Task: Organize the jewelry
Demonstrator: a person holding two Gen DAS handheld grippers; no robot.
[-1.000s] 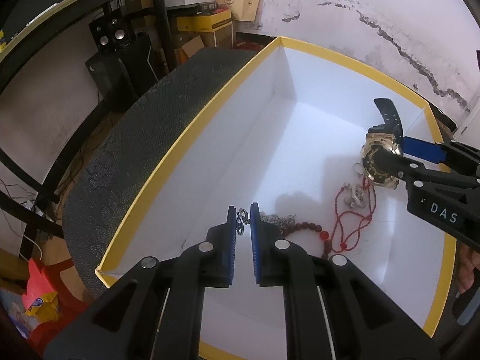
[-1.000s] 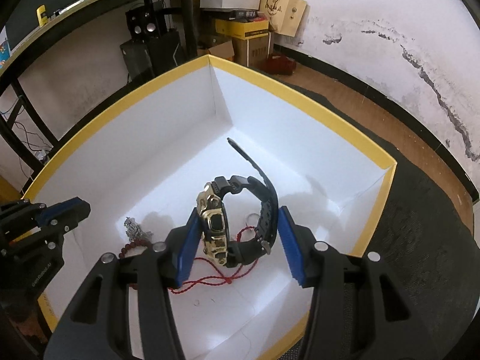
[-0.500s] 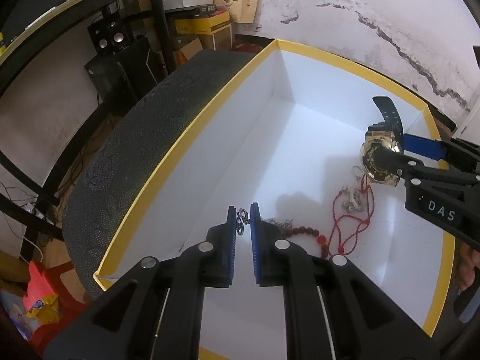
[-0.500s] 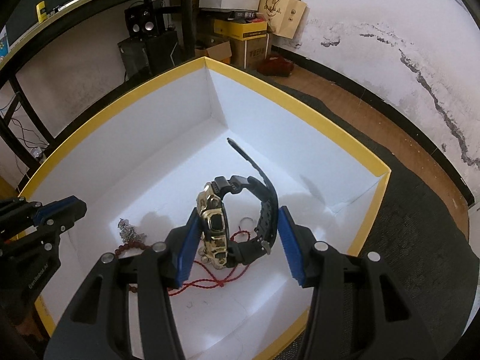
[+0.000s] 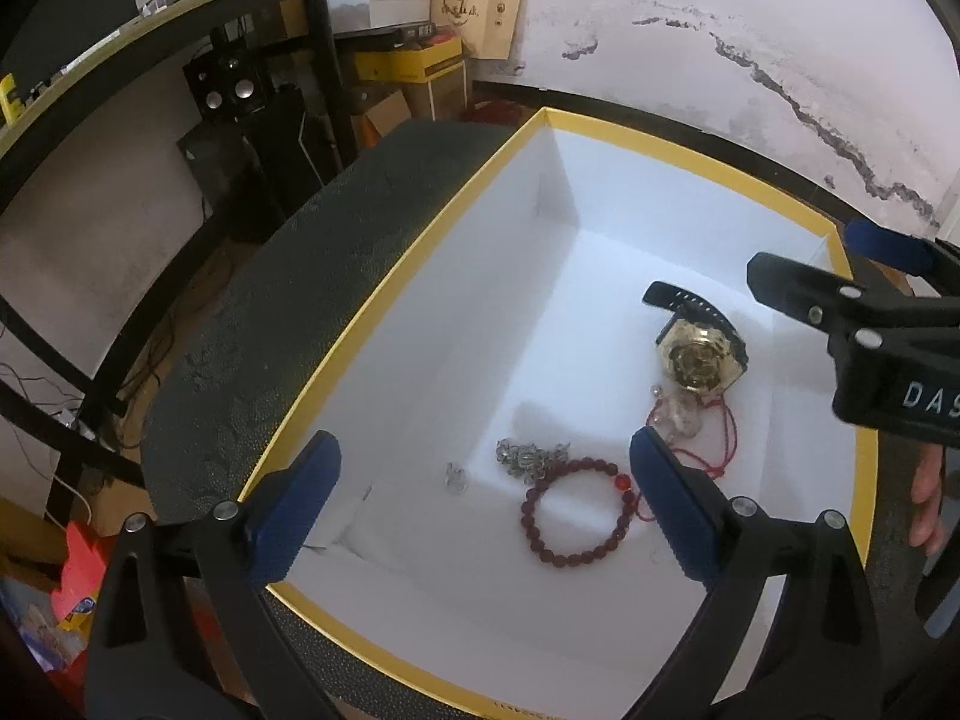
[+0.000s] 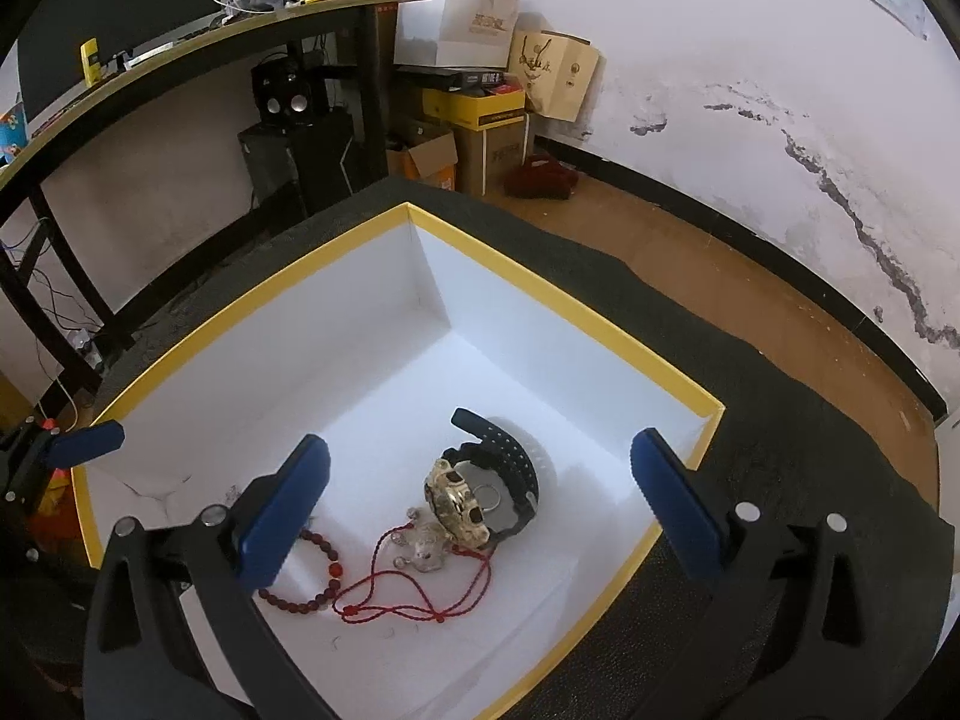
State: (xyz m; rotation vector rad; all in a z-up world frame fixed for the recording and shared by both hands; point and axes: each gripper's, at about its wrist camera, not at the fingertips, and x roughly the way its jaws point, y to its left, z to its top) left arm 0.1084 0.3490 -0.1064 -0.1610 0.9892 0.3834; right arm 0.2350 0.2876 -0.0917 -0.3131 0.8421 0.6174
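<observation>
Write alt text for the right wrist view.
The right gripper, jaws opening and empty, hangs over a white box with a yellow rim. On the box floor lie a gold-and-black watch, a red cord necklace with a silver pendant, and a red bead bracelet. The left gripper shows at the left edge.

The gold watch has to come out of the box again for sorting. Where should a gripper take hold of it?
Probably across the gold watch case, from straight above. It lies on its side in the white box, gold face toward the red cord, strap curling behind; pads could close on face and caseback.
</observation>
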